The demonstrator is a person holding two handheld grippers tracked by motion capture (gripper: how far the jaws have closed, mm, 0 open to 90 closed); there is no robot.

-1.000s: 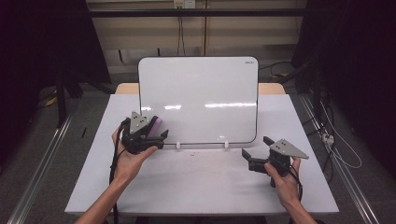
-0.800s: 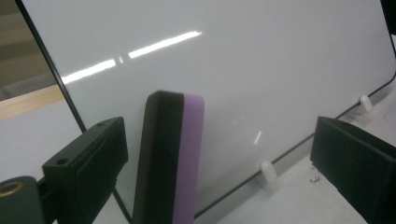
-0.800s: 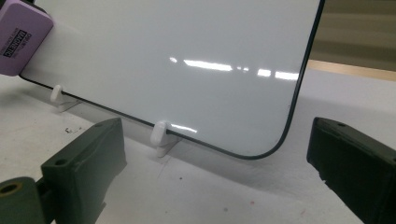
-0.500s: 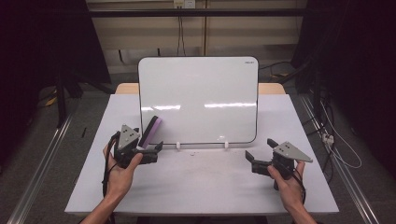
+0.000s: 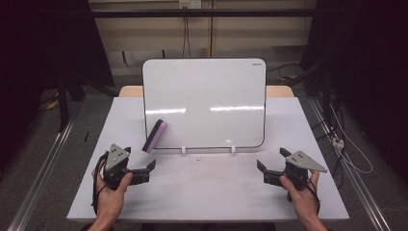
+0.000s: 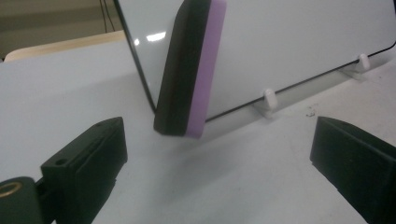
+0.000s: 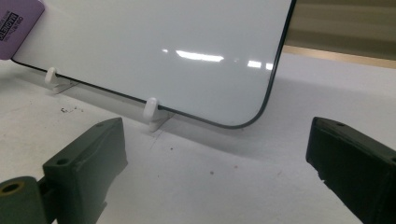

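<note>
A purple-and-black eraser (image 5: 155,136) (image 6: 189,70) sits tilted against the lower left corner of the upright whiteboard (image 5: 207,101) (image 6: 303,37). My left gripper (image 5: 140,157) (image 6: 215,158) rests low over the table in front of the eraser and apart from it. Its jaws have just been opening and hold nothing. My right gripper (image 5: 272,158) (image 7: 215,158) stands open at the front right, facing the whiteboard's (image 7: 163,32) lower right corner, with nothing between its jaws. The eraser's (image 7: 16,16) purple face peeks in at the top left of the right gripper view.
The whiteboard stands on two small white clips (image 5: 184,150) (image 5: 234,149) near the middle of the white table (image 5: 207,197). Dark specks lie on the table in front of the clips. Metal rails run along both sides of the table on the floor.
My left gripper has drawn back from the eraser toward the table's front left and sunk a little; the eraser stays on the board. The right hand has hardly moved.
</note>
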